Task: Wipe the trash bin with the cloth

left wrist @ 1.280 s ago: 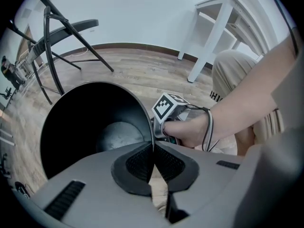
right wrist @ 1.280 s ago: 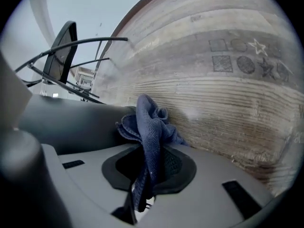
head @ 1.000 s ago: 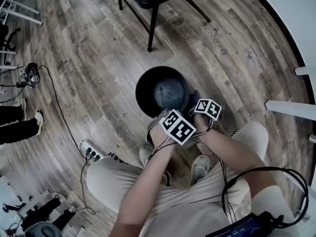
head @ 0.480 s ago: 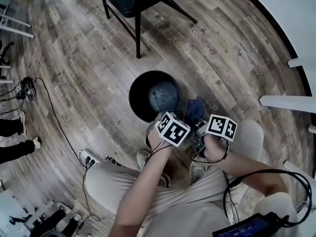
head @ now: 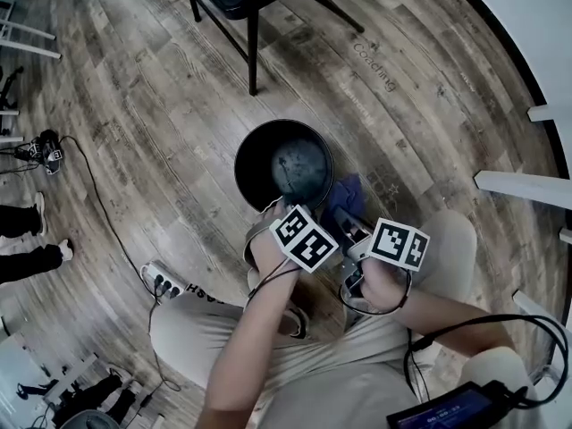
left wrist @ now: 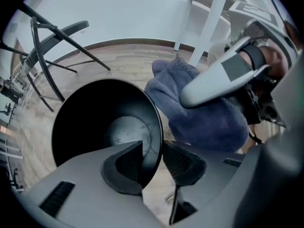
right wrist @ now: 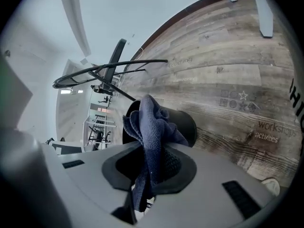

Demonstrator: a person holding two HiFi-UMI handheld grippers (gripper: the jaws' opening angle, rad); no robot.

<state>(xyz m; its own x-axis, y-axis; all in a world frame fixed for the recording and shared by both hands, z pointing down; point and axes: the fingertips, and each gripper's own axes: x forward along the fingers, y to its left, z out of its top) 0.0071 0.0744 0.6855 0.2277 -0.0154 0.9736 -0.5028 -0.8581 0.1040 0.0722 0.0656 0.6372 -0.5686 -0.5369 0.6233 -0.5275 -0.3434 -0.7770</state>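
The black round trash bin (head: 284,164) stands upright on the wooden floor, just in front of my feet. My left gripper (left wrist: 152,153) points steeply down over its near rim (left wrist: 156,127). Its jaws have just been opening, and the rim stands between the pads (left wrist: 183,163) with a gap on the right side. My right gripper (right wrist: 149,167) is shut on a dark blue cloth (right wrist: 153,122), which bunches up above the jaws. In the head view the cloth (head: 344,199) hangs beside the bin's right side, clear of the floor.
A black chair (head: 250,7) stands beyond the bin. White furniture legs (head: 523,186) lie at the right. A power strip (head: 161,280) and a cable (head: 98,186) are on the floor at the left, near another person's shoe (head: 36,257).
My right gripper has lifted the cloth up and back from the bin's right side toward my body. My left gripper has stayed at the near rim.
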